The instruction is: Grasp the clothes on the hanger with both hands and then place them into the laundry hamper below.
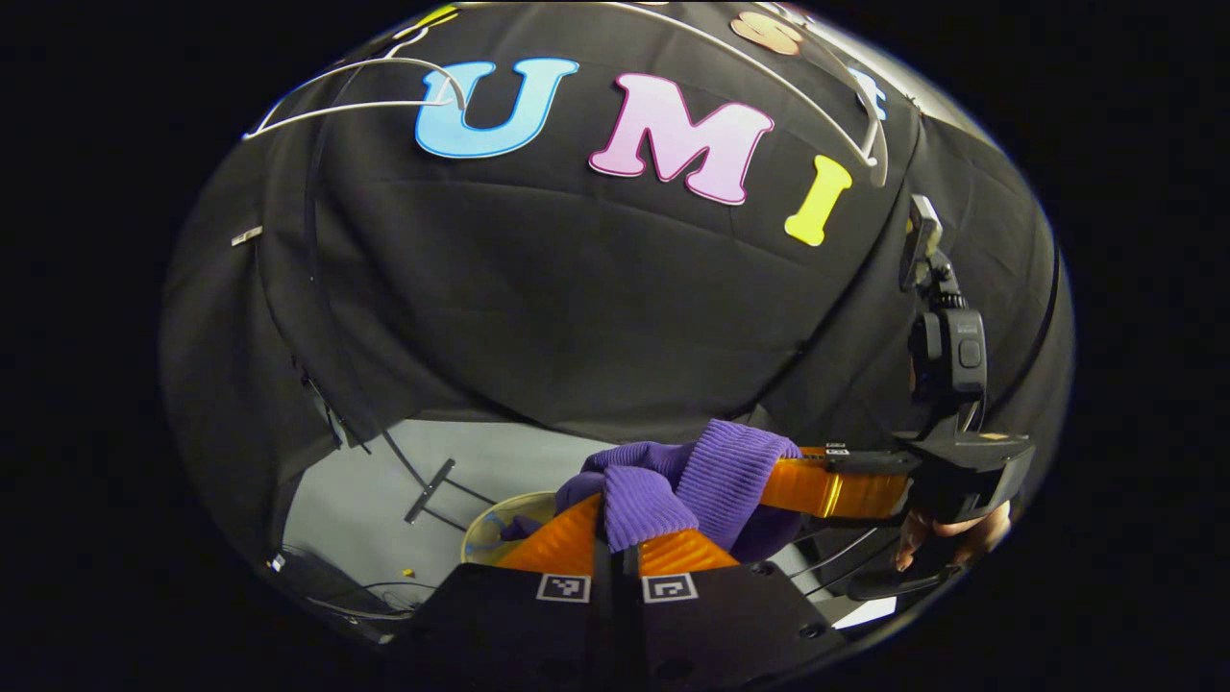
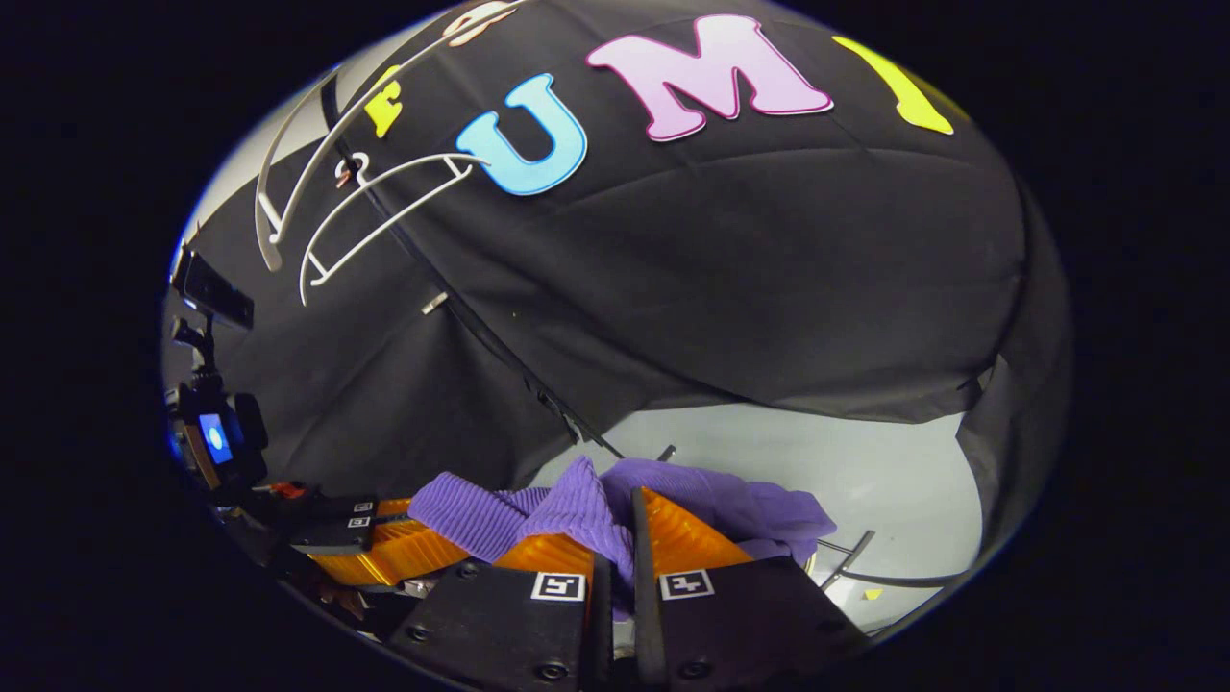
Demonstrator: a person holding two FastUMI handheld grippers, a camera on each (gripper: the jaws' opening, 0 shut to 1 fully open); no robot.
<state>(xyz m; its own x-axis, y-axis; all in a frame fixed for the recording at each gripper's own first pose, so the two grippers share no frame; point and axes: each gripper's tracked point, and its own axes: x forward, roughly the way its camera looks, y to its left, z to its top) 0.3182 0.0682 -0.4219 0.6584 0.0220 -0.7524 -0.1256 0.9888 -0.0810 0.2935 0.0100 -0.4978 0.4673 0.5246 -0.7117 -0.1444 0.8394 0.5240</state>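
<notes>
A purple ribbed garment (image 1: 716, 471) is bunched between both grippers, off the hangers. In the left gripper view my left gripper (image 1: 620, 524) is shut on one fold of it. The right gripper (image 1: 812, 481) reaches in from the right, clamped on the other end, with a hand (image 1: 947, 533) beneath it. In the right gripper view my right gripper (image 2: 615, 538) is shut on the purple garment (image 2: 730, 505), and the left gripper (image 2: 394, 548) holds its far end at lower left. The round pale rim of the hamper (image 1: 485, 529) shows below, left of the garment.
Bare white hangers (image 1: 356, 96) (image 2: 375, 211) hang high against the black cloth wall. Grey floor (image 1: 384, 500) lies below, crossed by thin metal rack legs (image 1: 428, 490) (image 2: 850, 553) and some cables at the lower left.
</notes>
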